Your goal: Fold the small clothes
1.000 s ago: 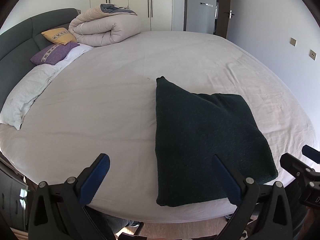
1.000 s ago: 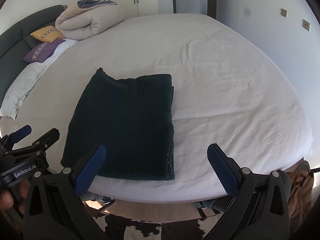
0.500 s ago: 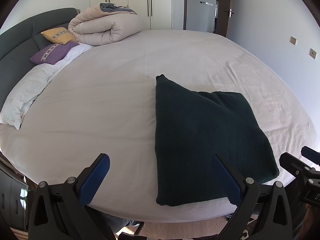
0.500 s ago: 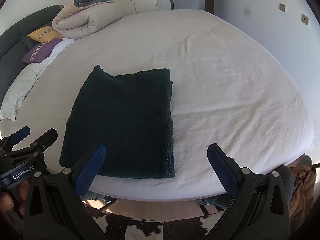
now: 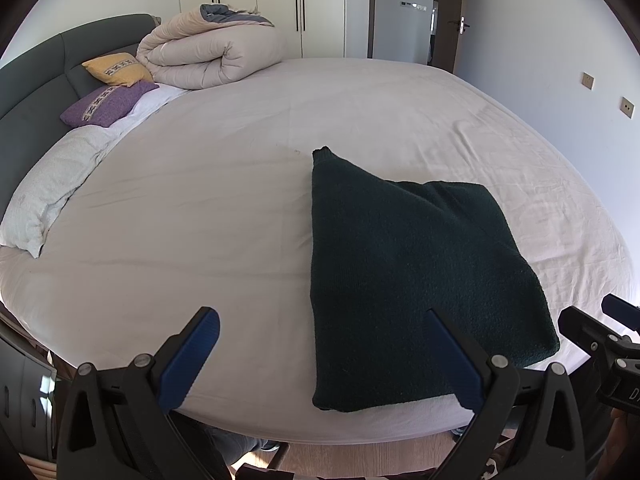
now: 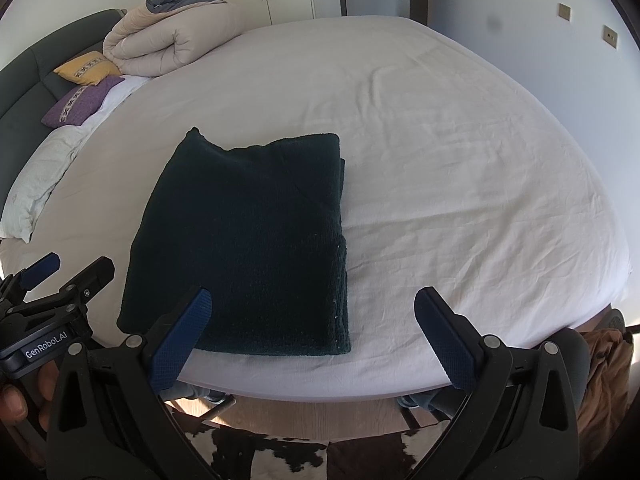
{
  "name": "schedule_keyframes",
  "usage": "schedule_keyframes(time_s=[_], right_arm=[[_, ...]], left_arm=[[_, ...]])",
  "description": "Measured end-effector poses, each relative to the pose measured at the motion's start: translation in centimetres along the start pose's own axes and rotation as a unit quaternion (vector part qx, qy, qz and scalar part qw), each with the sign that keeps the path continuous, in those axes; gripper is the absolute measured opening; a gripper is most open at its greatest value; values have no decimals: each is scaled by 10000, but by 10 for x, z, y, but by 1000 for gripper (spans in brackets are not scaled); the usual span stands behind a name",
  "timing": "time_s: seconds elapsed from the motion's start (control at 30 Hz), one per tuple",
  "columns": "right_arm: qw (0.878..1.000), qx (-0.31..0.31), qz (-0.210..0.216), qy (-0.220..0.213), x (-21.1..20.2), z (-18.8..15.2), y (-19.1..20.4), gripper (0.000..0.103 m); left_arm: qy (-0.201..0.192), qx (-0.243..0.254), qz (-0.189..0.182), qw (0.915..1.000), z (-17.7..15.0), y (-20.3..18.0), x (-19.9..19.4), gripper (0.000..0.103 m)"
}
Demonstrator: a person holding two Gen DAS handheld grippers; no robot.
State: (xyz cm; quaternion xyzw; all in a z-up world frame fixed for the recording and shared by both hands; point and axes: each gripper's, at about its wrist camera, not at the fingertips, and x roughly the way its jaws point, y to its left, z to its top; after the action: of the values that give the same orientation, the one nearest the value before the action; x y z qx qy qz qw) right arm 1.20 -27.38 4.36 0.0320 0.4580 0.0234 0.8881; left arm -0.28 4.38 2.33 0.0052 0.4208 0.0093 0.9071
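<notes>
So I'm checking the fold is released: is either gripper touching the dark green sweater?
Apart. The left gripper shows open, short of the sweater; right gripper hovers open.

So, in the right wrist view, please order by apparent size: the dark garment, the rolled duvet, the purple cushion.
1. dark garment, though it is nearest the camera.
2. rolled duvet.
3. purple cushion.

Dark green knit garment point(image 6: 248, 240) lies folded flat
</notes>
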Motion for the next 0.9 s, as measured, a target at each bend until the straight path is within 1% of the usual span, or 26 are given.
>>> schedule_keyframes(time_s=[0.9], right_arm=[[10000,12,-11,28,2,-1,2,103]], left_arm=[[92,-10,-6,10000,-3,1,5,103]])
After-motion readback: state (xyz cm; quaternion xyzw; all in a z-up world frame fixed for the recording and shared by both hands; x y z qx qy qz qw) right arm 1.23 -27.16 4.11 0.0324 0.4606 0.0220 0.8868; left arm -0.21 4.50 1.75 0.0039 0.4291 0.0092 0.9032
